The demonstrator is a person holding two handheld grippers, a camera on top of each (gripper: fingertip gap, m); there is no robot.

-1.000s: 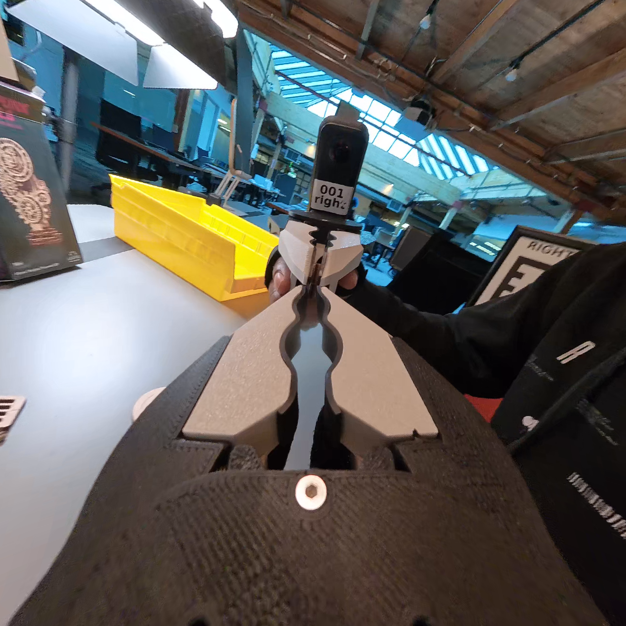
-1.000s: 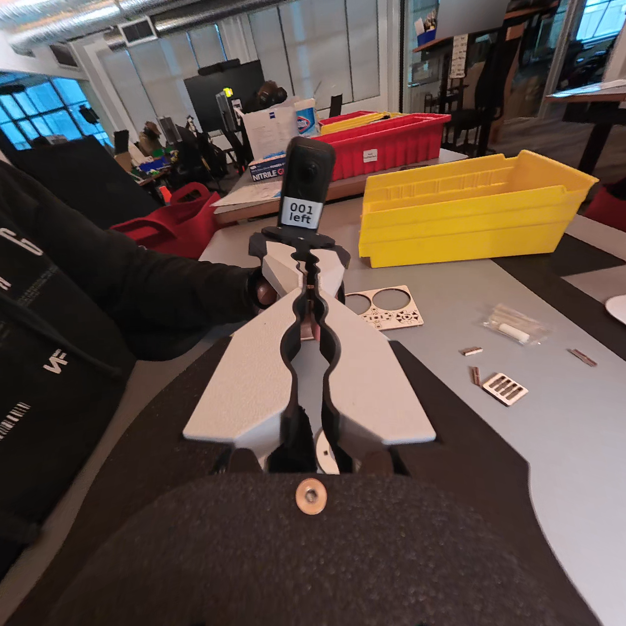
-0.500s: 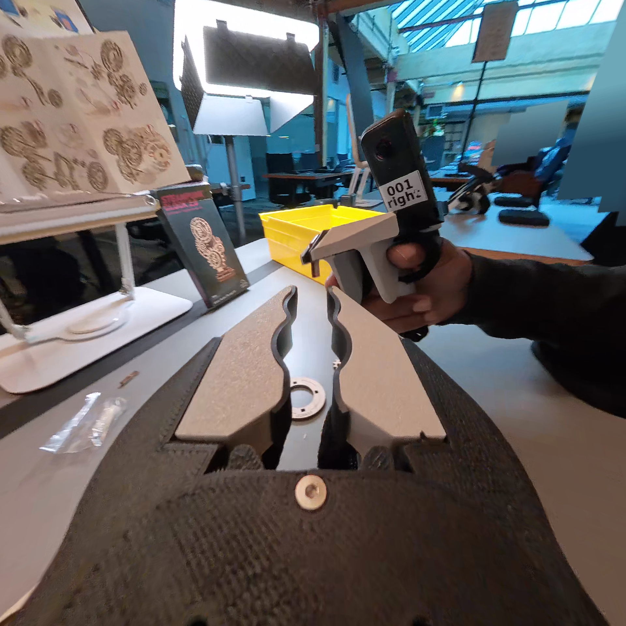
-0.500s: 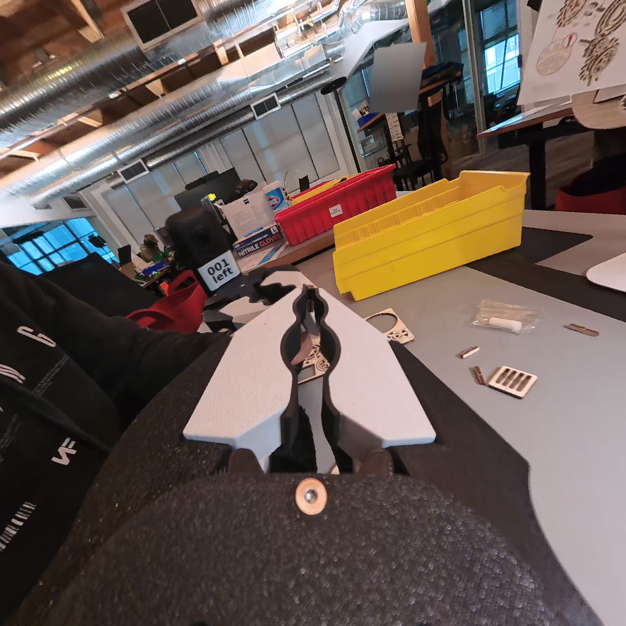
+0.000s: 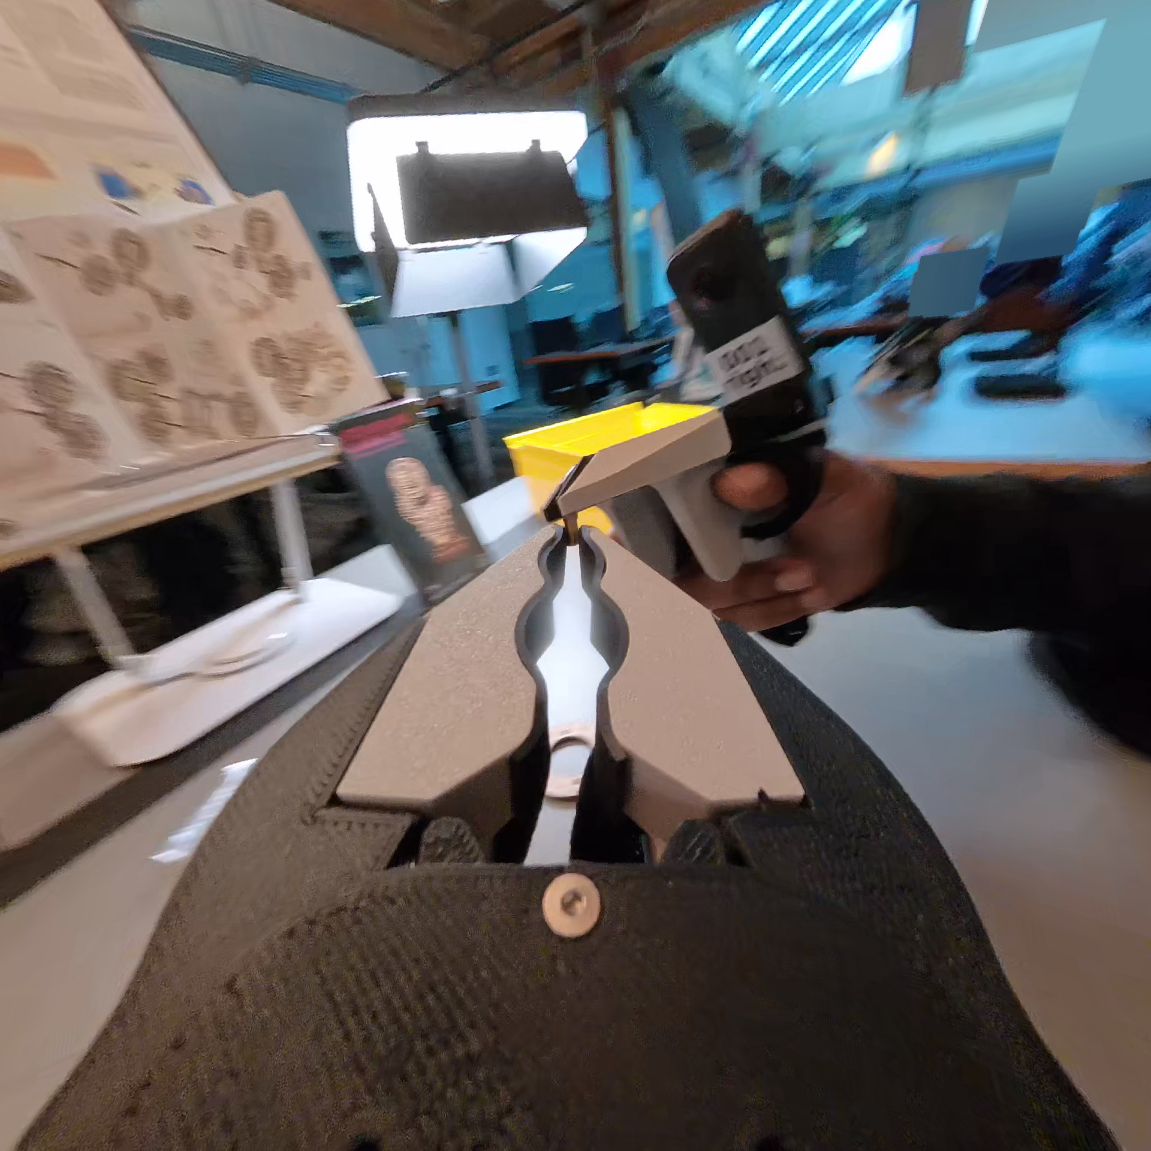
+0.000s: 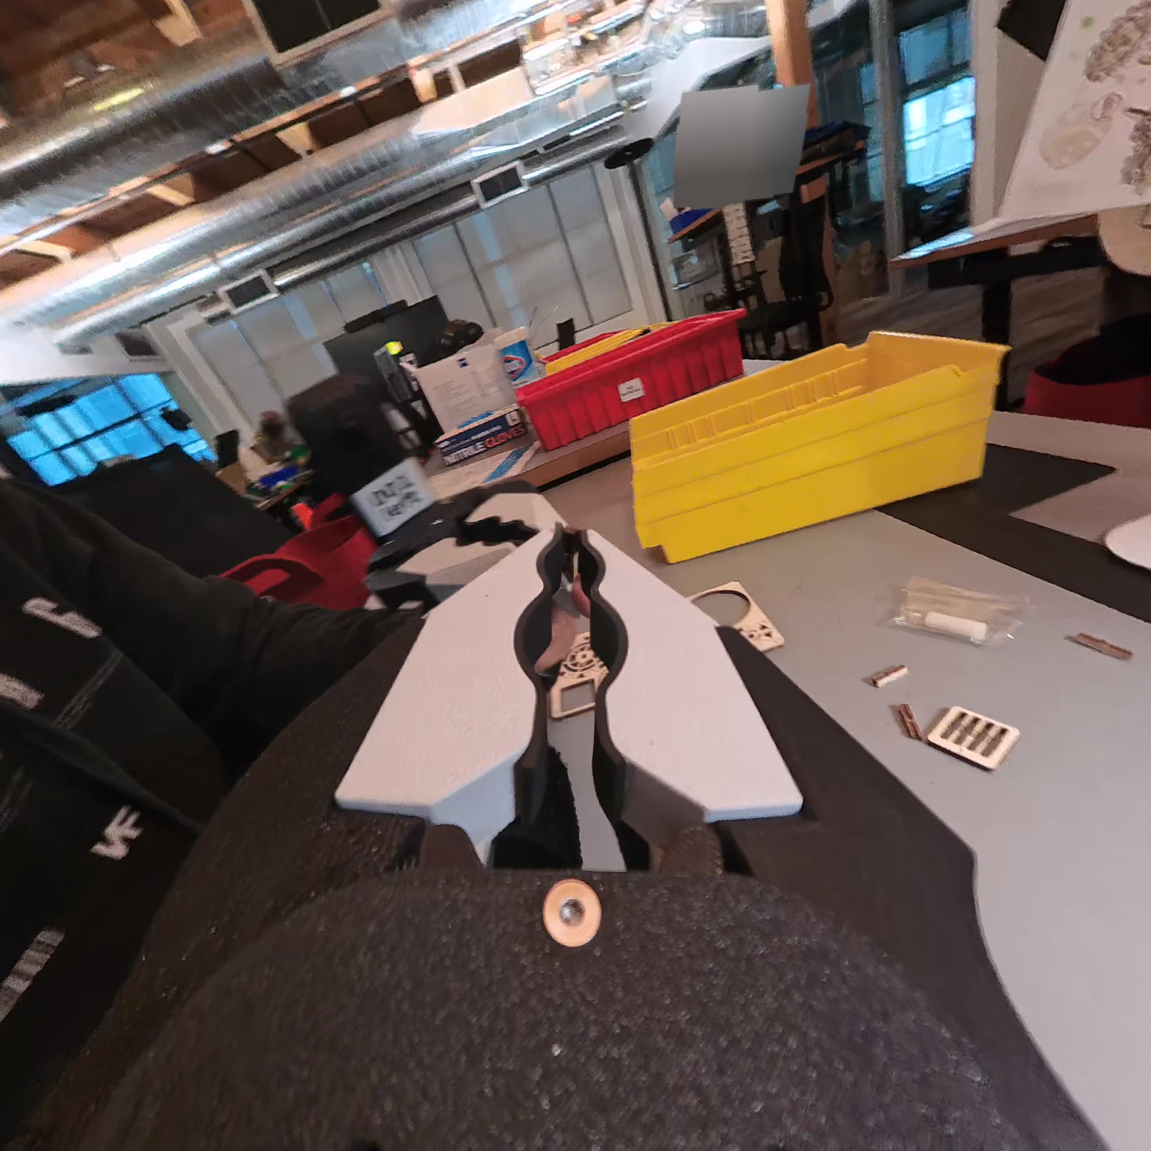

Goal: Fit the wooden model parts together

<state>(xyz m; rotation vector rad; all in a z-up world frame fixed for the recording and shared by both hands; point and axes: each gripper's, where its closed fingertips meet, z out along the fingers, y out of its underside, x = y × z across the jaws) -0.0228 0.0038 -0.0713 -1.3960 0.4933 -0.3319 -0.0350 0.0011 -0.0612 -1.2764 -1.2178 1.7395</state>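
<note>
Left wrist view: small wooden part (image 5: 569,534) pinched at the tips of the left gripper (image 5: 569,543), jaws closed on it; the right gripper (image 5: 563,507) grips the same piece from above, held in a hand (image 5: 803,542). Wooden ring (image 5: 565,761) on the grey surface (image 5: 934,778) below. Right wrist view: right gripper (image 6: 572,540) jaws nearly shut on the thin piece (image 6: 574,556); slotted wooden grille (image 6: 973,736), bagged parts (image 6: 953,618), yellow bin (image 6: 809,448) beyond.
</note>
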